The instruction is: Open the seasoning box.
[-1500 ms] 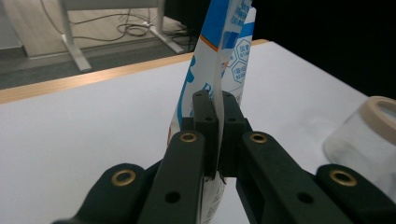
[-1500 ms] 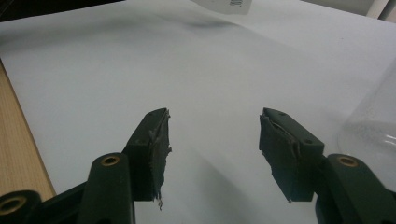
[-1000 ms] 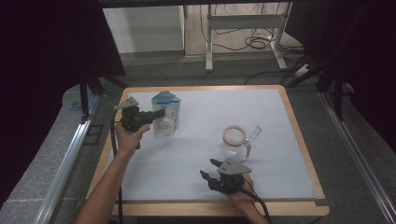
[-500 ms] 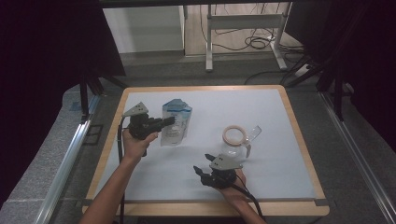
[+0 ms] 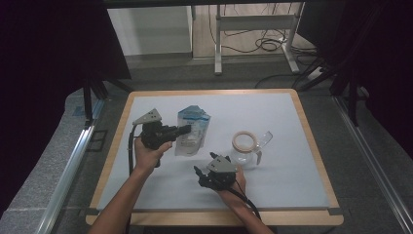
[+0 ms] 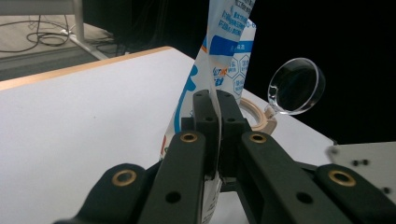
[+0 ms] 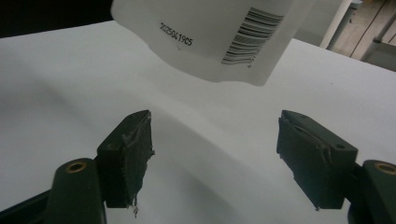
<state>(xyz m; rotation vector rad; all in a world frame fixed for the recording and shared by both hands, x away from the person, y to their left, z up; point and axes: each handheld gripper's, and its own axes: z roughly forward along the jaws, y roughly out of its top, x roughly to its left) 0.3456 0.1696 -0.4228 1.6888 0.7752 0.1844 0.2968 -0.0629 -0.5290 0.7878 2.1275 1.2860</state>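
The left hand-held gripper [image 5: 184, 129] is clenched on the side edge of the blue-and-white refill pouch [image 5: 192, 130], which hangs lifted off the white surface [image 5: 292, 161]; in the left gripper view the 2 jaws pinch the pouch [image 6: 219, 56] flat between them. The right hand-held gripper [image 5: 197, 174] is released: its jaws have just been opening and nothing sits between them, while the pouch bottom [image 7: 210, 42] hangs ahead and above. The glass pitcher [image 5: 246, 148] stands just to the right with its lid tipped up. As I judge it, the pick-up is done; what is left is opening the pouch and pouring into the pitcher, and the right hand looks set to take the pouch's lower part. The top of the pouch is cut off in both gripper views, so I cannot tell whether it is torn open; the print is too small to read
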